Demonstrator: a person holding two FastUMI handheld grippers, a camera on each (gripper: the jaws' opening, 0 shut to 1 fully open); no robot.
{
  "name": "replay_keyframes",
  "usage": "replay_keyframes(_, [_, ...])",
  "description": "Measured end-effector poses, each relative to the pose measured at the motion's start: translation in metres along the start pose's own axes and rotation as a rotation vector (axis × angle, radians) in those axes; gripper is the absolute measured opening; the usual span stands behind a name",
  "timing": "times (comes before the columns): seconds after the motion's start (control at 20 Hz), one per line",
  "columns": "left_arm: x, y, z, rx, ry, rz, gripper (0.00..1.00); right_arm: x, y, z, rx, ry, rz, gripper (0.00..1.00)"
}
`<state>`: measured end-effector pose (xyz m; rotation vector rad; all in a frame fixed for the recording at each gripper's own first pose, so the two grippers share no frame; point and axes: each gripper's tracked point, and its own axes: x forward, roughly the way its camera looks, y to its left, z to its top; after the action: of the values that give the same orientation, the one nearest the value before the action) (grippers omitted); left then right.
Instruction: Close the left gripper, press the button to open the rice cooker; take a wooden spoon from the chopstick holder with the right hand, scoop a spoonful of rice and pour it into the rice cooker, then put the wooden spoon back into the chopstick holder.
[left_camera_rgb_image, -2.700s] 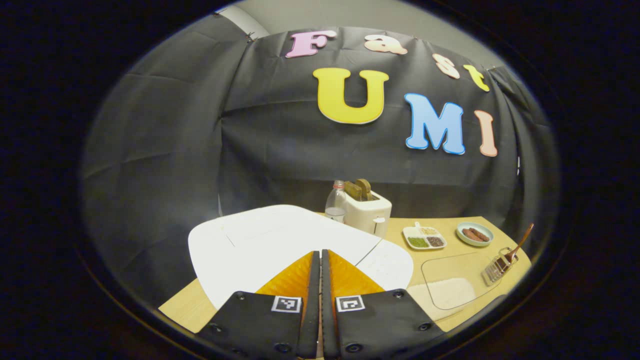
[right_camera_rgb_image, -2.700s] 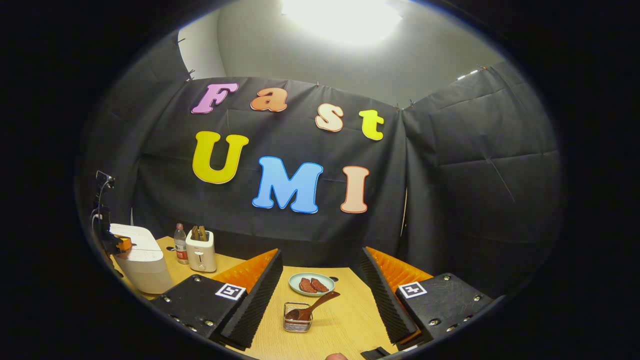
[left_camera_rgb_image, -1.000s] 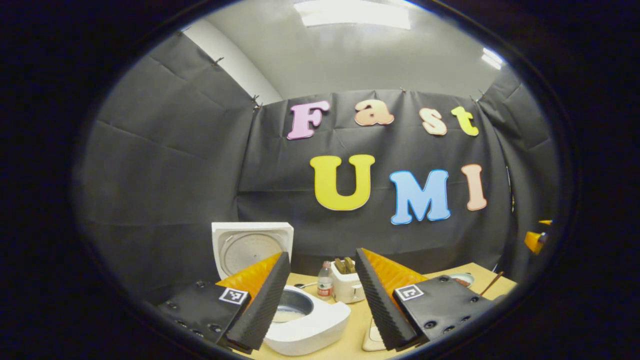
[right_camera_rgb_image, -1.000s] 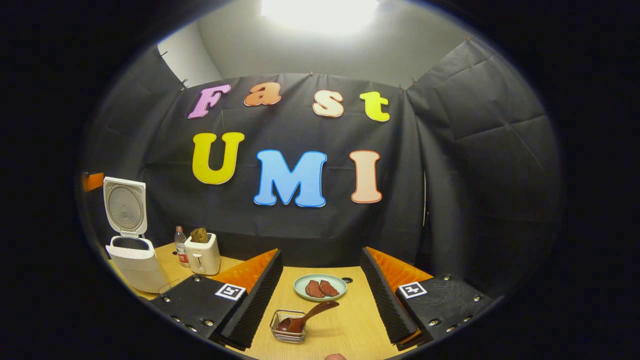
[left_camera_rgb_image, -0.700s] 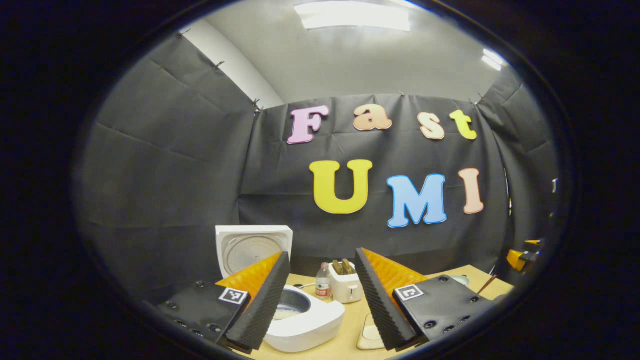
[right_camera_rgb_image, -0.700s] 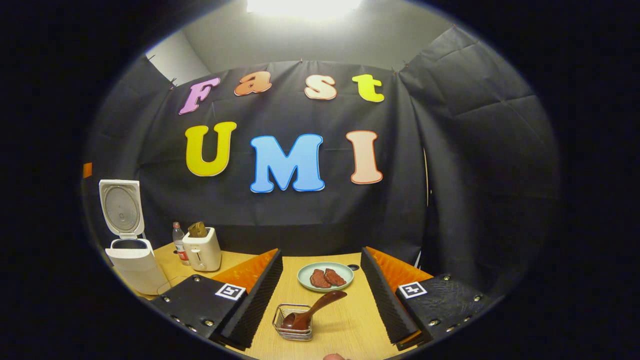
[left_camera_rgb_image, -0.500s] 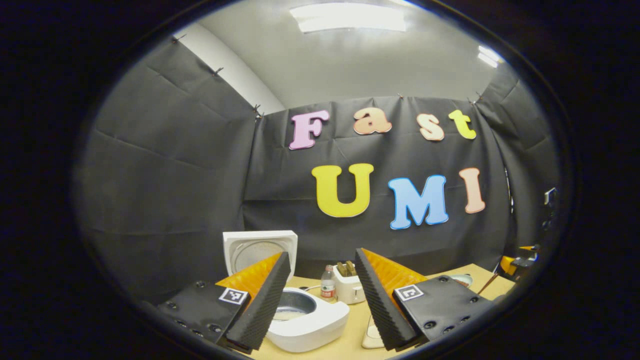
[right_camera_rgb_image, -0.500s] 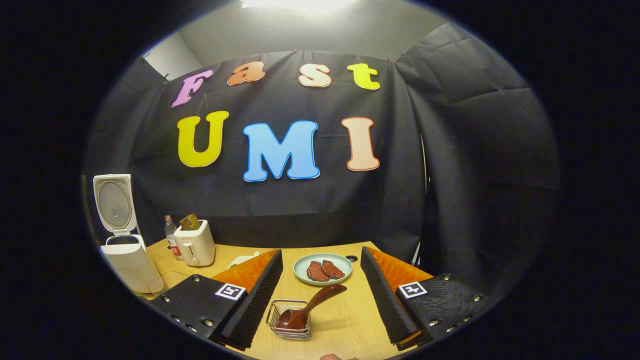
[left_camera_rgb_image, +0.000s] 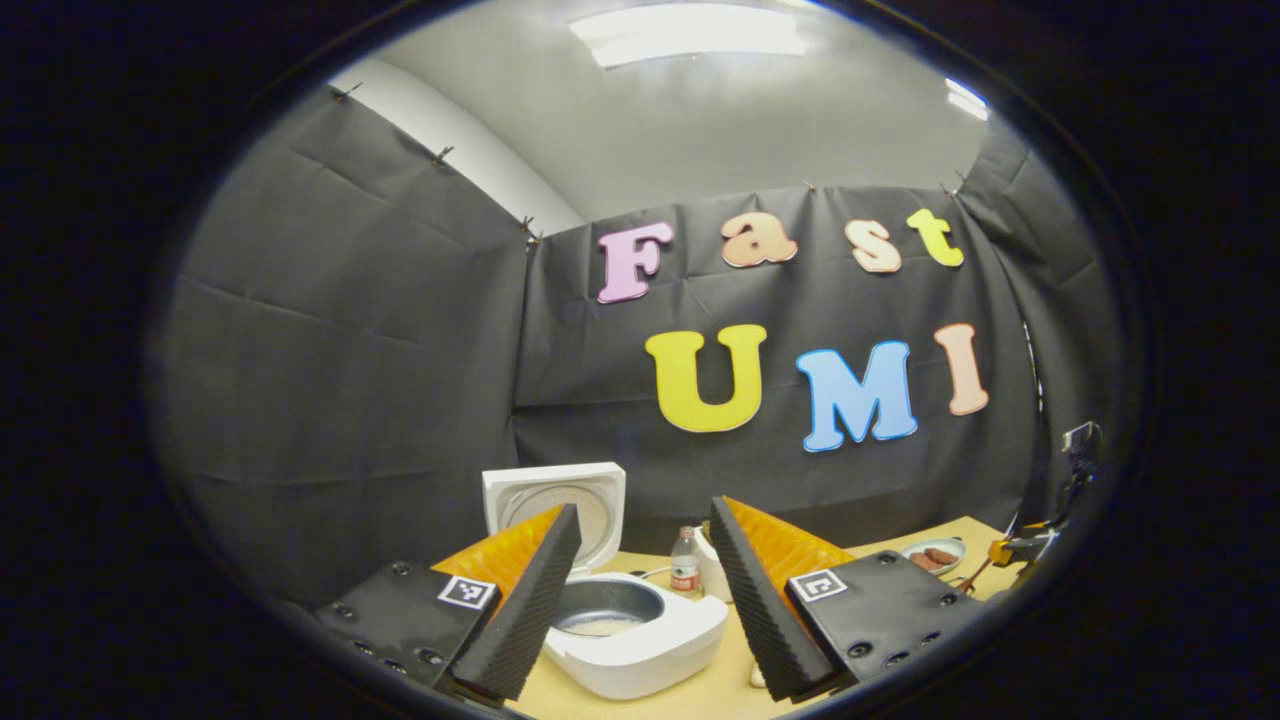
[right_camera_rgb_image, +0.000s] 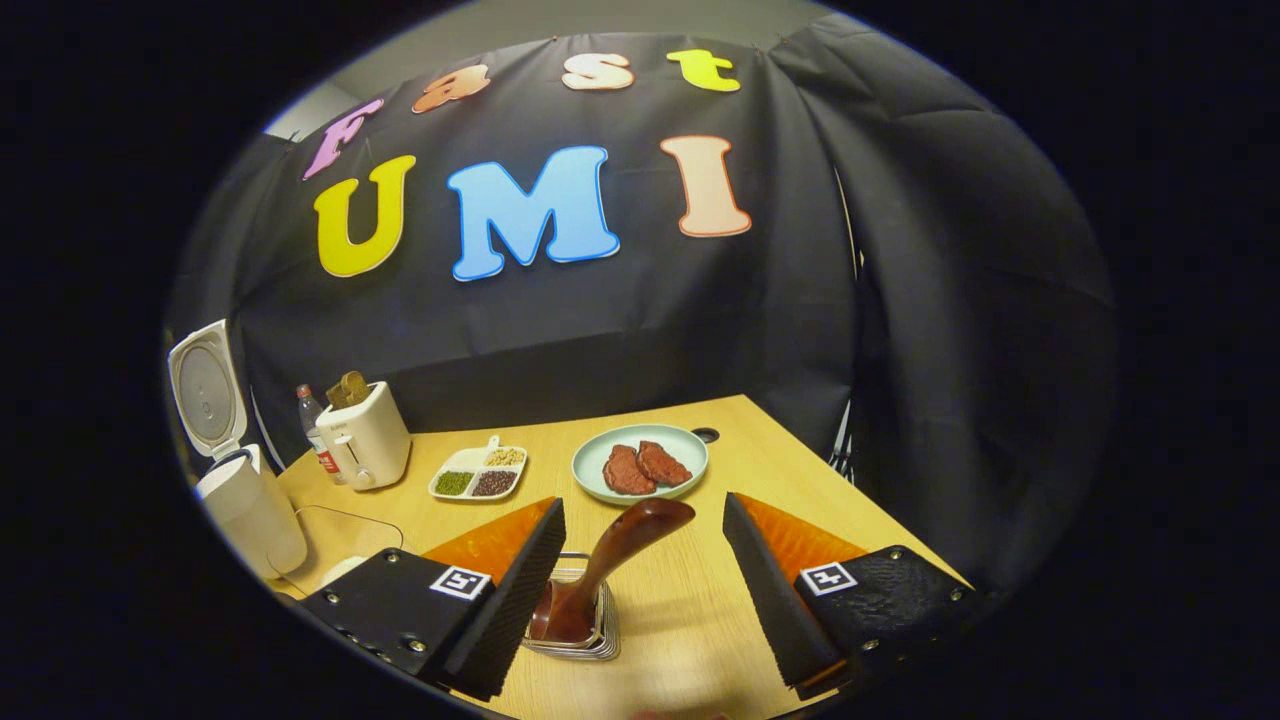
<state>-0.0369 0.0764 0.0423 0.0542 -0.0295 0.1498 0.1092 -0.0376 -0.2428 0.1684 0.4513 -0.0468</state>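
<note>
The white rice cooker (left_camera_rgb_image: 640, 650) stands with its lid (left_camera_rgb_image: 560, 497) up, and a little rice lies in its grey pot (left_camera_rgb_image: 605, 610). My left gripper (left_camera_rgb_image: 645, 508) is open above and in front of it, holding nothing. In the right gripper view the cooker (right_camera_rgb_image: 245, 505) is at the far left. The dark wooden spoon (right_camera_rgb_image: 615, 550) leans in the wire chopstick holder (right_camera_rgb_image: 592, 632). Its handle rises between the fingers of my open right gripper (right_camera_rgb_image: 645, 502), apart from both. A clear tray of rice (right_camera_rgb_image: 340, 562) lies by the cooker.
A toaster (right_camera_rgb_image: 370, 438) and a water bottle (right_camera_rgb_image: 312, 428) stand at the back left of the wooden table (right_camera_rgb_image: 700, 610). A divided dish of grains (right_camera_rgb_image: 480, 470) and a green plate of meat (right_camera_rgb_image: 640, 462) lie behind the holder. The table's right edge is close.
The left gripper, shut on the cooker top 2.7 s ago, has opened and drawn back; the lid has swung up. The right gripper has tilted down and closed in around the spoon handle.
</note>
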Motion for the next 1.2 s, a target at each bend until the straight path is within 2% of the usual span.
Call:
replay_keyframes(0.25, [-0.001, 0.012, -0.001, 0.005, 0.001, 0.037, 0.91, 0.015, 0.006, -0.027, 0.106, 0.094, 0.028, 0.98])
replay_keyframes(0.35, [-0.003, 0.013, -0.002, 0.007, 0.000, 0.042, 0.89, 0.018, 0.016, -0.036, 0.131, 0.137, 0.064, 0.84])
replay_keyframes(0.55, [-0.002, 0.013, -0.005, 0.014, 0.002, 0.043, 0.89, 0.025, 0.033, -0.046, 0.177, 0.199, 0.125, 0.84])
replay_keyframes(0.6, [-0.001, 0.013, -0.005, 0.012, 0.002, 0.041, 0.89, 0.028, 0.024, -0.040, 0.174, 0.175, 0.084, 0.67])
replay_keyframes(0.7, [0.000, 0.014, -0.007, 0.012, 0.001, 0.039, 0.91, 0.029, 0.032, -0.045, 0.181, 0.195, 0.106, 0.34])
replay_keyframes(0.75, [0.001, 0.014, -0.007, 0.010, 0.001, 0.036, 0.91, 0.026, 0.036, -0.048, 0.175, 0.208, 0.119, 0.34])
replay_keyframes(0.8, [0.002, 0.014, -0.007, 0.010, 0.001, 0.033, 0.91, 0.022, 0.030, -0.043, 0.180, 0.196, 0.108, 0.24])
replay_keyframes(0.9, [0.003, 0.018, -0.008, 0.009, -0.002, 0.032, 0.91, 0.018, 0.039, -0.039, 0.198, 0.196, 0.138, 0.13])
replay_keyframes(1.05, [0.005, 0.020, -0.010, 0.007, -0.002, 0.020, 0.91, 0.012, 0.047, -0.034, 0.134, 0.174, 0.147, 0.13])
replay_keyframes(1.2, [0.008, 0.021, -0.013, 0.004, -0.001, 0.003, 0.91, 0.000, 0.048, -0.007, 0.123, 0.135, 0.136, 0.13])
